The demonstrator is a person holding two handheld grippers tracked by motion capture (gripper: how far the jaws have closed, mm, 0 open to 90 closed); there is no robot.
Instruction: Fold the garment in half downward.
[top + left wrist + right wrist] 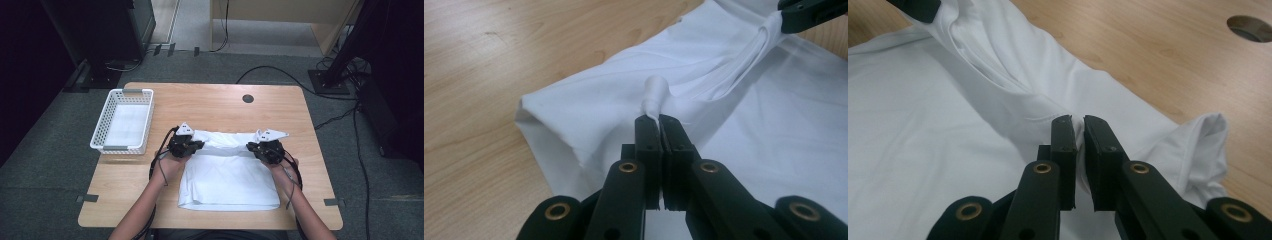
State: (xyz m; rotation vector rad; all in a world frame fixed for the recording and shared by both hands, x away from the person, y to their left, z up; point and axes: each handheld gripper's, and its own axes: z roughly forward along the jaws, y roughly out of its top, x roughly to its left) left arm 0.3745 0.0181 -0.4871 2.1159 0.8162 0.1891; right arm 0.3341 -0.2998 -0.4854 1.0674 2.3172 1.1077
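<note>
Mostly flat white cloth (227,177), far edge bunched, pinched at both corners.

A white T-shirt (227,180) lies in the lower middle of the high view on the wooden tabletop, its near part flat and smooth. Its far edge is bunched and lifted at two pinched points, with a loose fold stretched between them and a short sleeve (1205,145) sticking out at the right.

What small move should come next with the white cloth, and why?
Probably carry the pinched far edge toward the near edge. Both the left gripper and right gripper are shut on the cloth, its far edge lifted, the rest flat on the table.
</note>
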